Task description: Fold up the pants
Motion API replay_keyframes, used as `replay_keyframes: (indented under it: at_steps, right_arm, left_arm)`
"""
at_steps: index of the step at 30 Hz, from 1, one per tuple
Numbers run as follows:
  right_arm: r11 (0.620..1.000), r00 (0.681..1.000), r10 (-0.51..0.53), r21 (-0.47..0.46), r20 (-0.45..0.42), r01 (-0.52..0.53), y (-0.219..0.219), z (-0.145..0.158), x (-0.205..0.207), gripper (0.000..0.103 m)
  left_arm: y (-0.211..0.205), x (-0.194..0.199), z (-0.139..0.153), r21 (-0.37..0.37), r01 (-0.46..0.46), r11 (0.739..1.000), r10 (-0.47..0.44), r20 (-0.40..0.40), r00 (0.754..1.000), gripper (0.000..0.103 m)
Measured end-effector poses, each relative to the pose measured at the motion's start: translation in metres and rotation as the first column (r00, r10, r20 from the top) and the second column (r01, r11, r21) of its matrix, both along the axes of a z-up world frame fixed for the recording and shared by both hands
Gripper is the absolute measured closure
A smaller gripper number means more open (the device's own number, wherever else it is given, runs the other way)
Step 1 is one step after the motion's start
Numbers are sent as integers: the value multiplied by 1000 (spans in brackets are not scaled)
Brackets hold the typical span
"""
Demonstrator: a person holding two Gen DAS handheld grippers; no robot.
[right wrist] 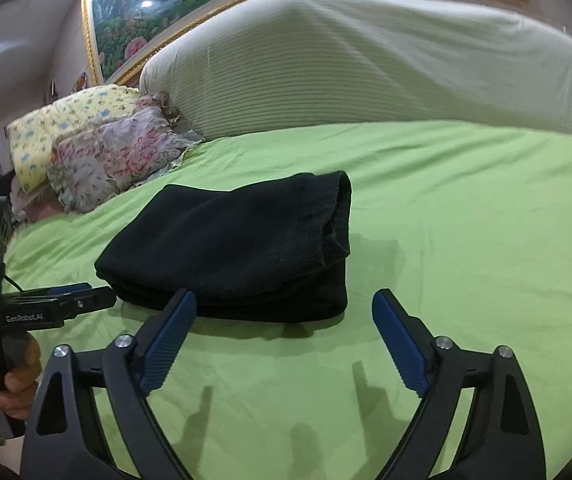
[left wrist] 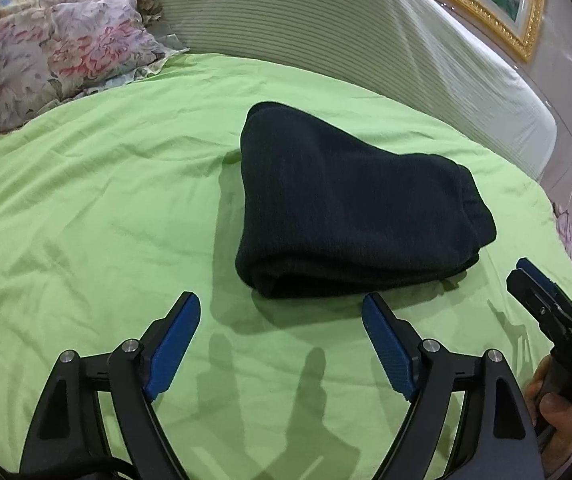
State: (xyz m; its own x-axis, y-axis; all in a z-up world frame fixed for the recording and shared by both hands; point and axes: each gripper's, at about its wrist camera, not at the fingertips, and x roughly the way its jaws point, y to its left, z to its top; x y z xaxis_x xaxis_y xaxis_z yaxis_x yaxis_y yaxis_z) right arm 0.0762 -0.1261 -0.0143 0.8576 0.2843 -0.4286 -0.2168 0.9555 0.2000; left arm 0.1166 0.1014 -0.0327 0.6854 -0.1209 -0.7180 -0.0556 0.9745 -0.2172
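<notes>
The black pants (left wrist: pixel 350 208) lie folded into a thick compact bundle on the green bedsheet (left wrist: pixel 85 220); they also show in the right wrist view (right wrist: pixel 237 248). My left gripper (left wrist: pixel 281 312) is open and empty, just short of the bundle's near edge. My right gripper (right wrist: pixel 286 308) is open and empty, at the bundle's near edge without holding it. The right gripper also shows from the side at the right edge of the left wrist view (left wrist: pixel 526 276). The left gripper shows at the left of the right wrist view (right wrist: pixel 89 296).
A large white striped cushion (left wrist: pixel 326 28) stands behind the pants. Floral pillows (left wrist: pixel 45 52) lie at the back left, with a yellow patterned pillow (right wrist: pixel 65 120) behind them. A gold-framed painting (right wrist: pixel 165 12) hangs on the wall. The bed's right edge (left wrist: pixel 566 240) is near.
</notes>
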Motion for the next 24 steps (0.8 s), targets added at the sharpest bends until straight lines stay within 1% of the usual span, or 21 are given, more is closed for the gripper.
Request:
replay_keyframes:
  at_steps: [3,5,10,12,17,19,24]
  right_arm:
    - [1000,1000,1,-29,24,0,6,2,-5,4]
    - [999,1000,11,-36,28,-10,9,2,-6,2]
    - [998,999,26,-50,25,-25,13,0,-7,1]
    - [998,999,30,-50,28,-28,14,0,-9,1]
    - [998,999,43,-53,21,-41,18,-1,-10,0]
    - [997,999,51,-62,17,-50,21,-2,-10,0]
    - [995,998,63,-75,15,-61,24,-3,-11,0]
  left_arm:
    - [-4,-6,0,15,-6,1000,6,-6,1000,20]
    - [-8,-10,3,42,-6,999,6,6,1000,19]
    - [-19,-17,9,135,-17,991,14,21,1000,14]
    - [-19,-18,9,143,-20,989,17,25,1000,8]
    - [-18,-20,8,154,-45,987,37,50,998,7]
    - [-19,-21,8,170,-53,984,43,64,997,5]
    - [-25,-25,12,192,-49,980,28,110,994,3]
